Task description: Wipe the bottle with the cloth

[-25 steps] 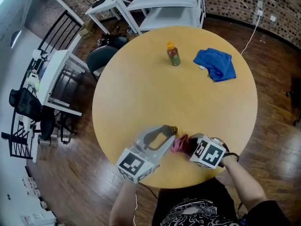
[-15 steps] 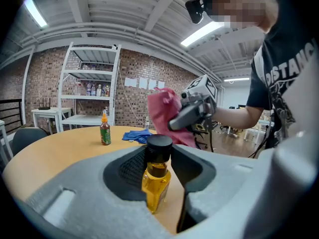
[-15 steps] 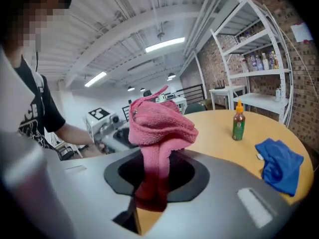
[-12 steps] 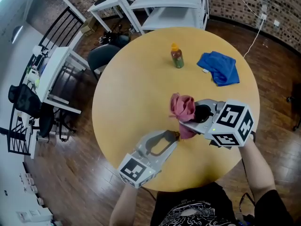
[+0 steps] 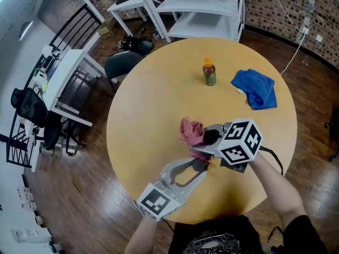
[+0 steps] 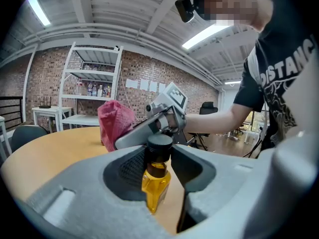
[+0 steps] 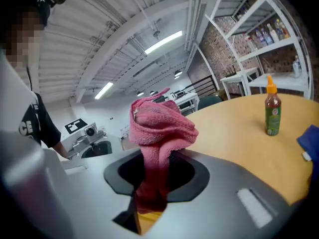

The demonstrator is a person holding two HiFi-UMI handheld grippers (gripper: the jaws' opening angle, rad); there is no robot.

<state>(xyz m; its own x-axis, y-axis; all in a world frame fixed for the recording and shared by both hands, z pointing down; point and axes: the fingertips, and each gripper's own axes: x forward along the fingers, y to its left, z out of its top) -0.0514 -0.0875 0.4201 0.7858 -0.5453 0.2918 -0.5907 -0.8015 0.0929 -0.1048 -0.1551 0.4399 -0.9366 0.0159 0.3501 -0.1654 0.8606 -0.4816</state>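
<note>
Brick lines the far wall (image 5: 275, 4), with white metal shelving (image 5: 204, 9) in front of it and dark plank floor (image 5: 79, 194) all round. We work over a round table (image 5: 153, 105) with a smooth, pale wood-coloured top.

Our left gripper (image 5: 200, 165) has its grey jaws closed on the small bottle (image 6: 156, 176), which has a squarish amber body under a round black cap. It is held upright over the table's near side. Our right gripper (image 5: 198, 144) pinches the pink cloth (image 7: 158, 128), nubby terry bunched into a soft knob beyond the jaws, close by the bottle's cap.

Across the table stand a green bottle with an orange cap (image 5: 209, 72) and a crumpled blue cloth (image 5: 256, 88), near each other but apart.

The held bottle's base is hidden behind the jaws. From above, the cloth and the right jaws cover most of it, so we cannot tell whether the cloth touches it.
</note>
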